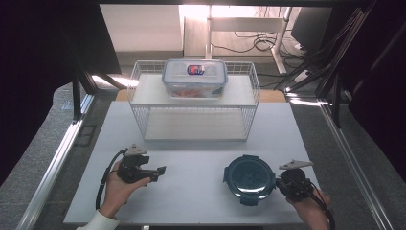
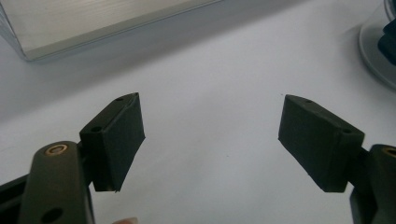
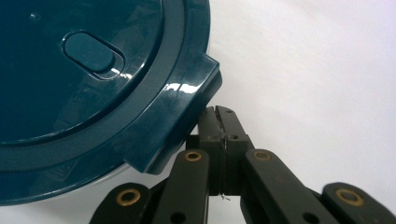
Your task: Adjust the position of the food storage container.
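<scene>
Table: a white table holds a white wire rack at the far side; the near half carries the round container and both grippers.
Round container: a container with a dark teal lid sits on the tabletop at the person's right, near the front edge; latch tabs stick out around the rim; in the right gripper view the lid is close up with one tab just above the jaws.
Rectangular box: a clear box with a blue-rimmed lid rests on the rack's top shelf, well apart from both grippers; orange contents show through the wall.
Left gripper: the left gripper lies low over bare table, jaws spread wide with nothing between them; the left gripper view confirms it.
Right gripper: the right gripper has its jaws pressed together with nothing visibly between them, tips just under the tab; touching or not, I cannot tell.
Likely step: judged from the pose, working at that latch tab.
Risk: clenched tips may slip off the glossy tab; a push could slide the unheld container across the smooth table, since the left gripper is well apart and steadies nothing.
</scene>
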The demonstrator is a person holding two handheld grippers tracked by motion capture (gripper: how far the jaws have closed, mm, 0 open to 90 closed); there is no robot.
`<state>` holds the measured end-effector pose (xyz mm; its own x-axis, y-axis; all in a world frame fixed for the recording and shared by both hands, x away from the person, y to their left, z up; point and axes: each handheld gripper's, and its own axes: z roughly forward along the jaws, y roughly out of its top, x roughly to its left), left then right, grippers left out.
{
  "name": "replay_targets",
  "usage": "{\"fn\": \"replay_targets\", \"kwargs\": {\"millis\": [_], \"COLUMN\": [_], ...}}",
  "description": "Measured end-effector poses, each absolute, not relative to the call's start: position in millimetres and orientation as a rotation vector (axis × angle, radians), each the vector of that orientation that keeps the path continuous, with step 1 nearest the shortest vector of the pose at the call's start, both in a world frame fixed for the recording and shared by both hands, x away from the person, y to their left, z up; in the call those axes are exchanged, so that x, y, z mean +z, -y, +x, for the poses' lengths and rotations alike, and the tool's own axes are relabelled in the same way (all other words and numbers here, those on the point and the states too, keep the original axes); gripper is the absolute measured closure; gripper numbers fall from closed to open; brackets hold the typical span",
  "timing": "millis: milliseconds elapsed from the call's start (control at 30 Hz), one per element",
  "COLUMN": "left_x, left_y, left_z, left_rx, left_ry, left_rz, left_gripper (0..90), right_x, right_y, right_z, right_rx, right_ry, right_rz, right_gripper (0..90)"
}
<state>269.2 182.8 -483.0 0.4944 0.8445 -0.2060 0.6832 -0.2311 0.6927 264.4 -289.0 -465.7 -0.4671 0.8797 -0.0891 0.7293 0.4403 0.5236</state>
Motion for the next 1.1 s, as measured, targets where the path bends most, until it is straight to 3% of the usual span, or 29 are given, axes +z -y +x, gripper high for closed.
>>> {"fn": "replay_targets", "kwargs": {"millis": [600,1100], "left_x": [-482.8,-483.4], "left_y": [-188.5,-189.6], "left_z": [270.4,271.1], "left_rx": [0.273,0.276], "left_ry": [-1.271,-1.276], "left_rz": [1.973,1.973], "left_gripper": [21.7,21.9], "right_x": [-469.0,-475.5], "right_y": [211.4,174.6], "right_z": [280.2,284.9], "right_rx": [0.585,0.61], "right_ry": [-2.492,-2.569], "right_rz": [1.177,1.092], "right_gripper": [89.0,89.0]}}
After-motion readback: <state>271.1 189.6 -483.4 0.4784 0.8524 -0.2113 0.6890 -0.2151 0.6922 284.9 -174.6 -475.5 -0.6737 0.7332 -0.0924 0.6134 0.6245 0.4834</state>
